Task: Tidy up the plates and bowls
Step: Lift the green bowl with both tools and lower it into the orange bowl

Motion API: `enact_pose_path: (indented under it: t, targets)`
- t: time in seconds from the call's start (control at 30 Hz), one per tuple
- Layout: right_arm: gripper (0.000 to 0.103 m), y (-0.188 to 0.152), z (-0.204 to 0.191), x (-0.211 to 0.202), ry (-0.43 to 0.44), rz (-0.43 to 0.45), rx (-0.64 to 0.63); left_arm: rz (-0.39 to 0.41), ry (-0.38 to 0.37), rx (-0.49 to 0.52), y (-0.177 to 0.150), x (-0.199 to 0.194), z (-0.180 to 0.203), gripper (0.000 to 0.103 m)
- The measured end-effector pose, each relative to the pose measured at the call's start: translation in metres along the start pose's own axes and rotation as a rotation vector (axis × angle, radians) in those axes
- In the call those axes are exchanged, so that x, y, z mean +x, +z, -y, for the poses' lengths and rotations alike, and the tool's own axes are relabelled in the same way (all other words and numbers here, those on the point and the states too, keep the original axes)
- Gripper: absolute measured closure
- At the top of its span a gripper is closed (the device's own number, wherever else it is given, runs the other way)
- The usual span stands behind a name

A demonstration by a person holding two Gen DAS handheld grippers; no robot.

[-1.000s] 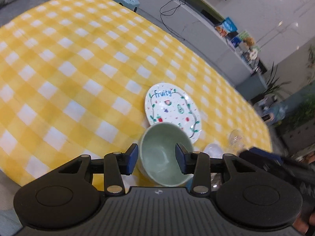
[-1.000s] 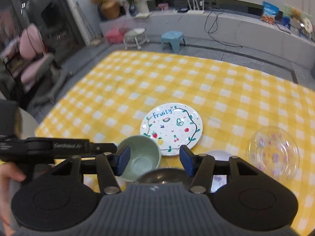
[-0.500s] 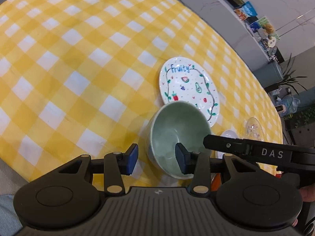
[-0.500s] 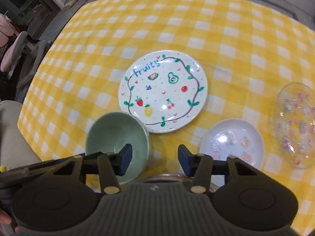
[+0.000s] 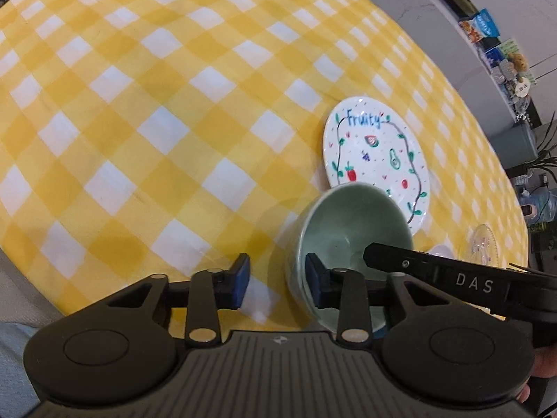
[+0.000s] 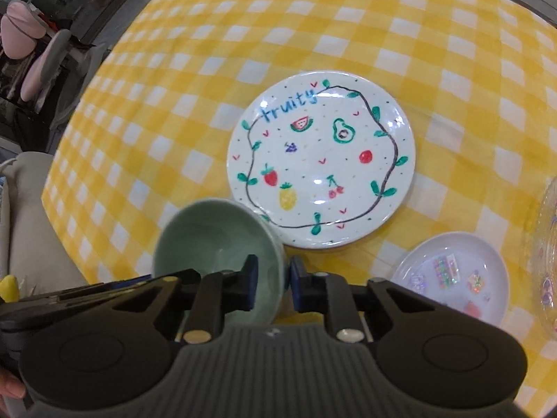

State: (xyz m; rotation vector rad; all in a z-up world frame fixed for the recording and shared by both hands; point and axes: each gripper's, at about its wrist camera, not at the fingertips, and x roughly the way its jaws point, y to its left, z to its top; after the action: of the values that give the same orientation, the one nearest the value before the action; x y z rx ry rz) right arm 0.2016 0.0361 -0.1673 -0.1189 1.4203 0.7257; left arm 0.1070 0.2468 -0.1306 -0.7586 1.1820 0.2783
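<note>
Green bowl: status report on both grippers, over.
Right gripper just closed, clamped on green bowl wall. Left gripper just been closing, straddles opposite rim, outer pad not yet touching. Fruity plate right beside it.

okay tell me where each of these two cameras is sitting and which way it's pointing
Left wrist: on the left gripper, looking steeply down at the green bowl; its own fingers straddle the bowl's left wall, and the right gripper's finger crosses in.
Right wrist: on the right gripper, looking steeply down; its jaws have just closed across the bowl's right wall.
Shared: bowl, fruity plate, yellow checked tablecloth.
</note>
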Motion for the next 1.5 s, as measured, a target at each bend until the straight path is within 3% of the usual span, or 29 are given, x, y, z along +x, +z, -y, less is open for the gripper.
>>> enact_pose_path:
  t: [0.1, 0.23, 0.37, 0.53, 0.63, 0.87, 0.97, 1.07, 1.23, 1.5]
  targets:
    - [0.098, 0.001, 0.001, 0.007, -0.013, -0.008, -0.003, -0.009, -0.020, -0.033, 0.001, 0.002, -0.003, 0.072]
    - [0.098, 0.002, 0.001, 0.010, 0.002, 0.009, -0.023, -0.008, -0.061, -0.034, 0.001, 0.001, -0.004, 0.089]
    - [0.098, 0.001, 0.000, 0.008, 0.006, 0.026, -0.013, 0.012, -0.023, 0.020, -0.002, 0.001, 0.006, 0.090]
    - [0.098, -0.004, -0.005, 0.005, 0.000, 0.061, -0.010, 0.049, -0.051, -0.041, 0.001, -0.004, -0.006, 0.093]
    - [0.098, -0.003, -0.011, -0.001, -0.002, 0.096, -0.007, 0.095, -0.058, -0.028, 0.002, -0.012, -0.004, 0.093]
    - [0.098, -0.007, -0.023, -0.038, -0.023, 0.202, -0.003, 0.215, -0.150, -0.009, -0.003, -0.044, 0.000, 0.092]
    - [0.098, -0.017, -0.032, -0.061, -0.027, 0.283, -0.006, 0.305, -0.158, 0.027, -0.011, -0.064, 0.011, 0.093]
    - [0.098, -0.028, -0.038, -0.087, -0.049, 0.353, 0.004, 0.337, -0.211, 0.066, -0.017, -0.079, 0.018, 0.093]
    - [0.098, -0.062, -0.041, -0.126, -0.108, 0.436, 0.056, 0.352, -0.230, 0.197, -0.033, -0.100, 0.043, 0.094]
    - [0.098, -0.120, -0.017, -0.176, -0.154, 0.488, 0.154, 0.283, -0.326, 0.407, -0.065, -0.108, 0.082, 0.093]
